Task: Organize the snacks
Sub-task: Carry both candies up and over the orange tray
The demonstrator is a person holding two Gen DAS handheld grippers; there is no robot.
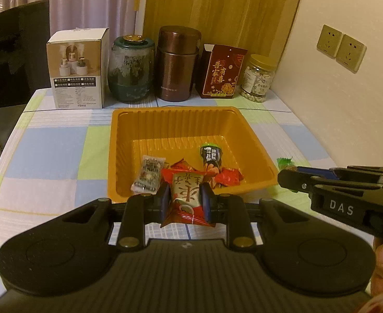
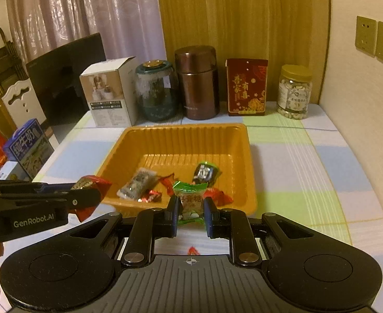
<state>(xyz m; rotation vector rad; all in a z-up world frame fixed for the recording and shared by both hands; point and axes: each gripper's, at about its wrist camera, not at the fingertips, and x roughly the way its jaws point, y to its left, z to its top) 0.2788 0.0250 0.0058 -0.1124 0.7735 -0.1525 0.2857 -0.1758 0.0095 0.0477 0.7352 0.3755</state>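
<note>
An orange plastic tray [image 1: 181,120] [image 2: 186,135] sits mid-table with several wrapped snacks inside: a clear packet [image 1: 147,173] [image 2: 135,182], a dark green-topped packet [image 1: 211,155] [image 2: 204,173] and red-wrapped candies [image 1: 229,177] [image 2: 153,195]. My left gripper [image 1: 183,198] is shut on a red and gold candy [image 1: 185,195] just short of the tray's near rim; the same gripper [image 2: 87,195] shows at the left of the right wrist view. My right gripper [image 2: 191,208] is shut on a green-wrapped candy [image 2: 190,199], also at the near rim, and it [image 1: 286,180] enters the left wrist view from the right.
Along the back stand a white box [image 1: 78,70], a dark glass jar [image 1: 131,70], a brown canister [image 1: 178,65], a red carton [image 1: 221,73] and a nut jar [image 1: 258,79]. A checked cloth [image 1: 61,140] covers the table; a wall [image 1: 348,104] bounds its right side. A small red scrap [image 2: 192,250] lies below my right gripper.
</note>
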